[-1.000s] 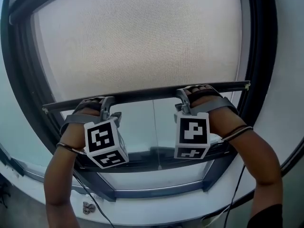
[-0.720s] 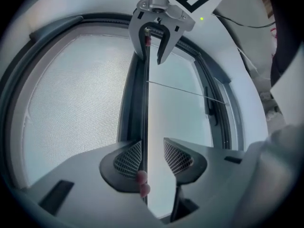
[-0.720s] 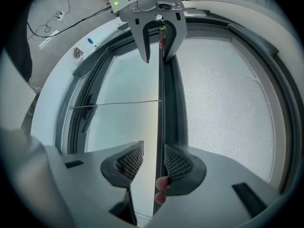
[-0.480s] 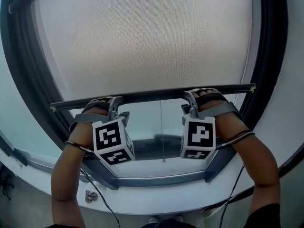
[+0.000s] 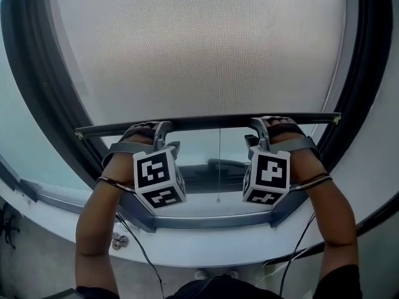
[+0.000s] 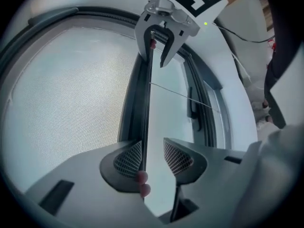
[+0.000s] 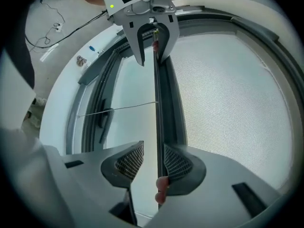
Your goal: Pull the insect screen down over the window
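Mesh insect screen [image 5: 199, 48] mostly down | gap left at 6 o'clock | left gripper [image 6: 153, 156], right gripper [image 7: 153, 160] straddle bottom bar [image 5: 206, 122], jaws apart

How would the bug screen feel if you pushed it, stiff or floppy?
The mesh is probably soft and light: it's thin, see-through netting. Its bottom bar looks stiff, running straight end to end, so it likely won't sag.

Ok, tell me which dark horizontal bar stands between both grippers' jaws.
The thin pull bar at the bottom of the mesh screen; the thicker window-frame rail lies below it.
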